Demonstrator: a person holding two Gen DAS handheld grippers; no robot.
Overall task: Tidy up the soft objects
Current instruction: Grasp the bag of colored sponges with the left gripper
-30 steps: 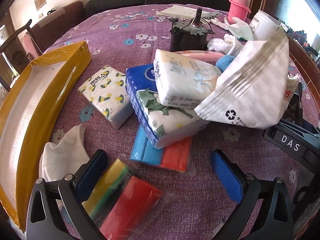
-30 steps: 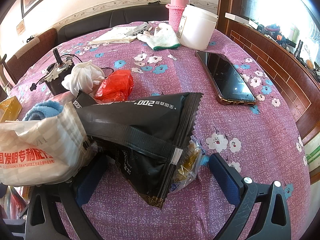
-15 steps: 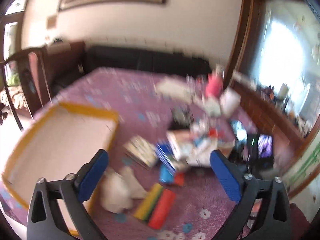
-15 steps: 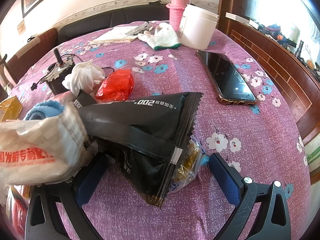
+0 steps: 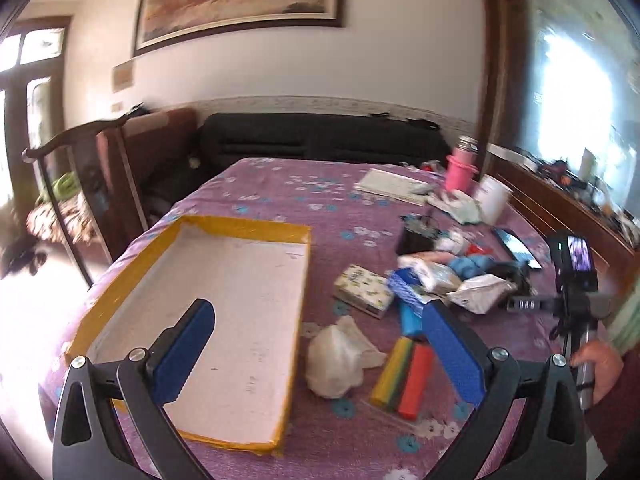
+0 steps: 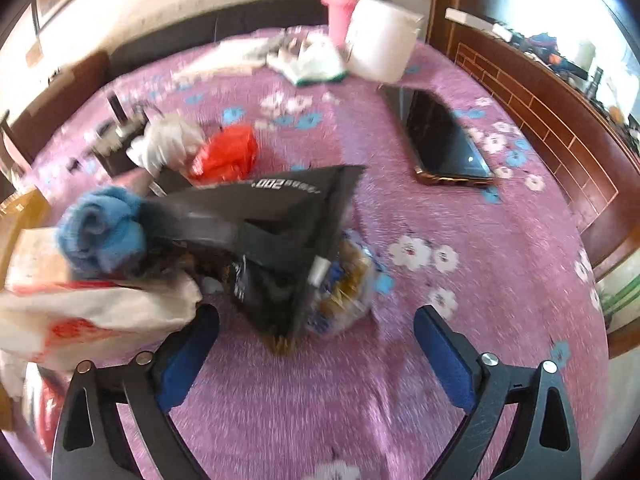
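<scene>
**Both grippers empty, pile unsorted**

Purple floral tablecloth: clear at far left. Yellow-rimmed white flat tray, near left, nothing in it. Soft goods heaped right of tray: black foil snack bag, crumpled white cloth, blue rolled towel. Left gripper raised, jaws spread, holding nothing. Right gripper spread, low by bag. Risk: bag overlaps neighbours w/ towel; a pinch may drag several items.

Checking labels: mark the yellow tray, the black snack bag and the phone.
yellow tray (image 5: 236,227), left wrist view, far rim.
black snack bag (image 6: 288,216), right wrist view, its upper face.
phone (image 6: 444,140), right wrist view, dark screen.
</scene>
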